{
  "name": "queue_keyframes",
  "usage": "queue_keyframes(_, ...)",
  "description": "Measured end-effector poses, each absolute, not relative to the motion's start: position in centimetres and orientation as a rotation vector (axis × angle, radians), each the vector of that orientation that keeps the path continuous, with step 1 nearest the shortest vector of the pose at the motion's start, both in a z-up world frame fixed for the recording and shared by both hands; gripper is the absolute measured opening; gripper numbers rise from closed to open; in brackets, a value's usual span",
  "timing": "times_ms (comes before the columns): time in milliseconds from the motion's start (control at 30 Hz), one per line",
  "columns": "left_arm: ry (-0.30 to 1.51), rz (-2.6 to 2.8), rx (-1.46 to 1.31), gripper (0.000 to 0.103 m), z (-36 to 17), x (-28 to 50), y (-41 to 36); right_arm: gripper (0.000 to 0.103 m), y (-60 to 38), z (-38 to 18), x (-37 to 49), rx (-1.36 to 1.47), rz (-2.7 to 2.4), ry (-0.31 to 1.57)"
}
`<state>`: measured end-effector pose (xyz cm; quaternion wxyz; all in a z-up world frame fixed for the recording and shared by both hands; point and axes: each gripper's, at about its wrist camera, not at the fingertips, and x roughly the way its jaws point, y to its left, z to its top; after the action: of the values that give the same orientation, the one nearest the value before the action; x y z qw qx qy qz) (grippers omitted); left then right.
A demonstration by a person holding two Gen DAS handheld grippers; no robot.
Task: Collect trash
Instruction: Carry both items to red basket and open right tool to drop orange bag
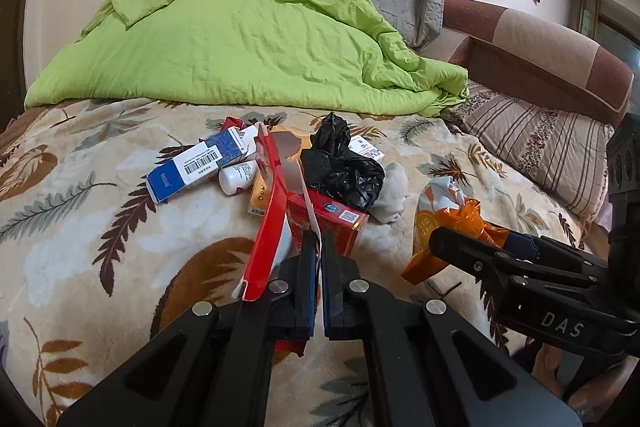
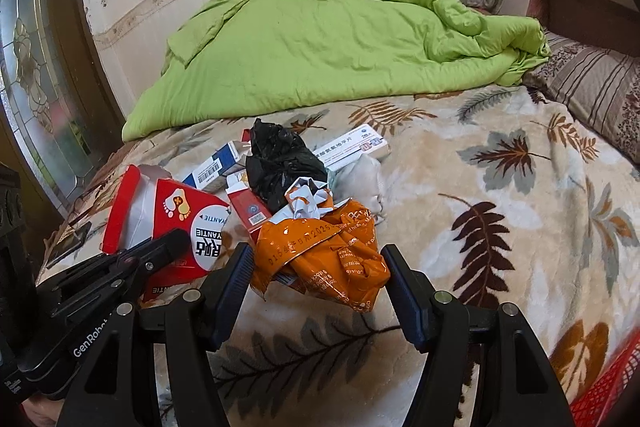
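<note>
In the left wrist view, the left gripper (image 1: 318, 247) was clamped tight on a thin flap of the torn red carton (image 1: 272, 211), its two jaws pressed nearly together around the white edge. Beyond it, the trash lay heaped on the leaf-patterned blanket (image 1: 100, 195): a blue and white box (image 1: 192, 165), a small white bottle (image 1: 238, 177) just beside it, a crumpled black plastic bag (image 1: 340, 171) resting on the pile, and a wad of grey-white tissue (image 1: 390, 193) touching the bag's right side. The orange foil wrapper (image 1: 444, 223) lay to the right, with the right gripper (image 1: 452, 243) reaching in against it. A green quilt (image 1: 240, 39) was bunched up behind the pile. In the right wrist view, the right gripper (image 2: 318, 267) stood with its jaws spread wide on either side of the orange foil wrapper (image 2: 320, 259), the pads near the wrapper's edges but not squeezing it. The red carton (image 2: 172, 223) sat to the left, pinched by the left gripper (image 2: 176, 241), with the black plastic bag (image 2: 280, 163) behind the wrapper and a flat white medicine box (image 2: 352, 149) farther back. A red mesh basket (image 2: 608, 391) showed at the lower right corner.
</note>
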<state>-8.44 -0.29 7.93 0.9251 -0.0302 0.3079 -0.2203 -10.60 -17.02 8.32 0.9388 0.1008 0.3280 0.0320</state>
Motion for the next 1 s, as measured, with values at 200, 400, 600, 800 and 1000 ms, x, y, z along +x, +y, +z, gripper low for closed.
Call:
queue_keyframes(200,0.616,-0.497,-0.07,0.002,8.3,-9.0,-0.5,0.07,-18.2,8.1,-10.4,0.272,0.054,0.69)
queue_keyframes(400,0.621,-0.616,-0.082,0.002,9.5,-10.8,-1.7,0.07,-19.7,9.8,-12.1,0.338,0.08,0.659)
queue_keyframes(600,0.598,-0.777,-0.014,0.002,11.8,-14.9,-6.1,0.07,-23.7,12.2,-17.8,0.389,0.075,0.627)
queue_keyframes(800,0.612,-0.992,0.041,0.002,13.8,-18.9,-12.7,0.07,-31.8,13.2,-24.7,0.44,-0.082,0.641)
queue_keyframes(1000,0.701,-1.195,0.08,0.002,14.0,-21.9,-21.0,0.07,-39.9,13.0,-31.3,0.527,-0.287,0.651)
